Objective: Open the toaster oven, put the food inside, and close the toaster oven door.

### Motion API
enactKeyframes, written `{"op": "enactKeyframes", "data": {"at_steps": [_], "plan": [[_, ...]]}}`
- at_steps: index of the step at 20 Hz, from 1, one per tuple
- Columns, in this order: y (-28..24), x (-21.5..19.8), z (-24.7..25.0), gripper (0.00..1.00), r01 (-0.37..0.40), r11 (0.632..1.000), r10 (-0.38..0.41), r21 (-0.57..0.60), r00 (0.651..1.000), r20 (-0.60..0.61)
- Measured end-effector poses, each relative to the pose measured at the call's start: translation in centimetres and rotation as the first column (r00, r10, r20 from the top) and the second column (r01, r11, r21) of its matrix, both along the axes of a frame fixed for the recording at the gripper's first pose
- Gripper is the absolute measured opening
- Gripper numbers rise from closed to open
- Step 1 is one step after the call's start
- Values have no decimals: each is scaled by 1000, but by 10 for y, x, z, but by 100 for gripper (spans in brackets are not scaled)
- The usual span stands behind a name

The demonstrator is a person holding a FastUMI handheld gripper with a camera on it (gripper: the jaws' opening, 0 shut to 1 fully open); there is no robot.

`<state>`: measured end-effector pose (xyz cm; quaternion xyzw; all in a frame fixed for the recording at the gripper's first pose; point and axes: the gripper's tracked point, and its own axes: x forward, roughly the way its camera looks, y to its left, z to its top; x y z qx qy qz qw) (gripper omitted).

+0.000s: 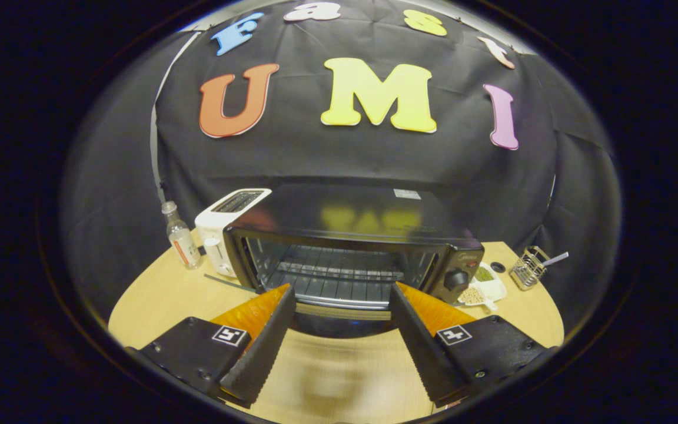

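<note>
Black and glossy, the toaster oven (351, 247) sits on the table (156, 300) just ahead of my gripper (340, 292), whose fingers are spread wide on nothing, its door already dropped open so the rack (333, 274) lies clear for the food.

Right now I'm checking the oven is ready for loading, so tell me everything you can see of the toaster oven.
The toaster oven is a black glossy box standing upright on the wooden table, a white toaster at its side. Its door hangs open, showing a bare wire rack. A round knob sits on its front panel. The open claw is just before it, touching nothing.
</note>
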<state>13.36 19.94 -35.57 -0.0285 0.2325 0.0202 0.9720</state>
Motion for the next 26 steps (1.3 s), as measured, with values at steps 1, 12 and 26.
{"op": "enactKeyframes", "data": {"at_steps": [1,12,26], "plan": [[0,-9,-7,100,-6,1000,6,-3,1000,-14],[0,-68,-88,100,-31,999,33,14,982,-187],[-2,-77,-134,100,-67,997,58,-24,964,-260]]}}
